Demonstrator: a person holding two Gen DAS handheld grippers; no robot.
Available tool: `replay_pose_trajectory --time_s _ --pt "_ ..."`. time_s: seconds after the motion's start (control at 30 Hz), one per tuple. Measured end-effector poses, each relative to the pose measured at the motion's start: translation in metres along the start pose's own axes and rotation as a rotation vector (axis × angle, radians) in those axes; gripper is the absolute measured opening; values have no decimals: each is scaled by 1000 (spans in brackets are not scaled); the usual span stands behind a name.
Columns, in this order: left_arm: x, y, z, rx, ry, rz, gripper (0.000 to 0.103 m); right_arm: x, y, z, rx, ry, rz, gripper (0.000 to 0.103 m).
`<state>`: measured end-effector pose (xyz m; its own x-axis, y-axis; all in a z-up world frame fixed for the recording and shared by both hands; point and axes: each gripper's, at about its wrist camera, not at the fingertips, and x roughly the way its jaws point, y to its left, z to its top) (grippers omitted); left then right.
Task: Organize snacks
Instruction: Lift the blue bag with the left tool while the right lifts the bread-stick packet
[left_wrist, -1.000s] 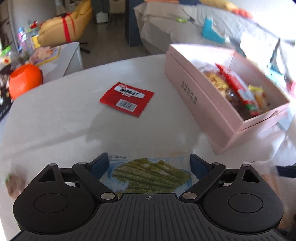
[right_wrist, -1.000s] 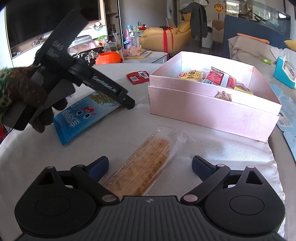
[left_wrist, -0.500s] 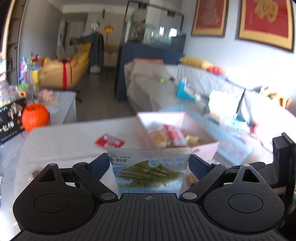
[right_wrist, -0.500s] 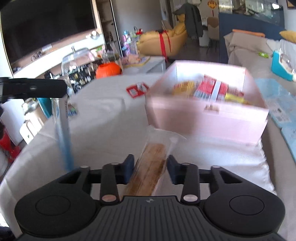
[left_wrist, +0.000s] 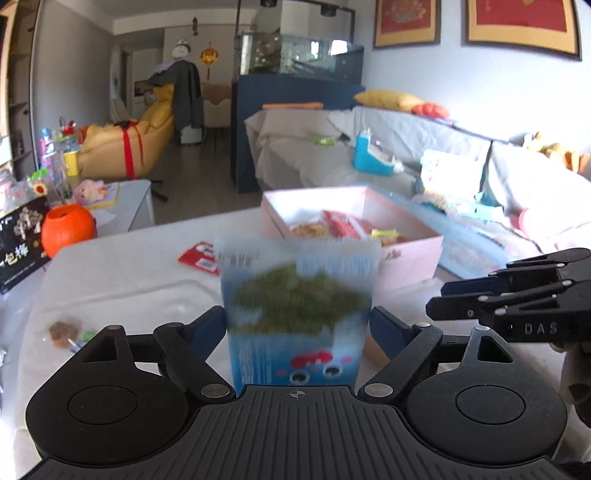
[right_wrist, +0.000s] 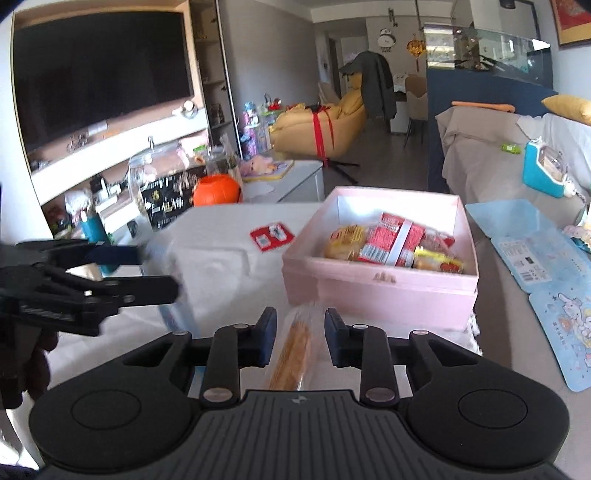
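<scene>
Progress: pink box (right_wrist: 380, 291) ahead of both claws holds several snacks; red packet (right_wrist: 272, 236) remains on table (right_wrist: 221, 266). Left gripper (left_wrist: 297, 325), jaws closing, carries blue seaweed pack (left_wrist: 295, 314) between them. Right gripper (right_wrist: 300, 336) is clenched on clear biscuit packet (right_wrist: 293, 350). Both point slightly downward.
</scene>
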<state>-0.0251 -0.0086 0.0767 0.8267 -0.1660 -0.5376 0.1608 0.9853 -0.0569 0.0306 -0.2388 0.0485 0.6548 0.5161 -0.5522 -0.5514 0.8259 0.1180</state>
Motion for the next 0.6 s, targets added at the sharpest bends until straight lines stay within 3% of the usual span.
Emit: replay_pose_trajectory --time_s 0.03,0.07,0.1,0.13,0.2,0.23,0.4,0.6 --pt "4 1 0 -7 12 -1 57 3 0 -3 -1 13 -8 28" --pt "5 3 -2 -13 17 1 42 6 -1 -6 4 29 -11 29" --pt "6 4 -2 -20 22 1 18 10 -3 -7 11 43 -10 33" --pt "7 6 -2 -28 23 2 18 15 -4 -9 19 57 -9 37" --pt "5 7 -4 -26 23 7 18 23 -4 -13 27 79 -2 58" --pt "7 7 -4 -21 31 5 19 28 -2 -16 24 88 -3 60" --pt "21 -1 0 26 81 -18 21 60 0 -25 26 165 -34 61" --pt "40 -32 -15 212 206 -50 25 60 -8 -32 37 168 -51 61"
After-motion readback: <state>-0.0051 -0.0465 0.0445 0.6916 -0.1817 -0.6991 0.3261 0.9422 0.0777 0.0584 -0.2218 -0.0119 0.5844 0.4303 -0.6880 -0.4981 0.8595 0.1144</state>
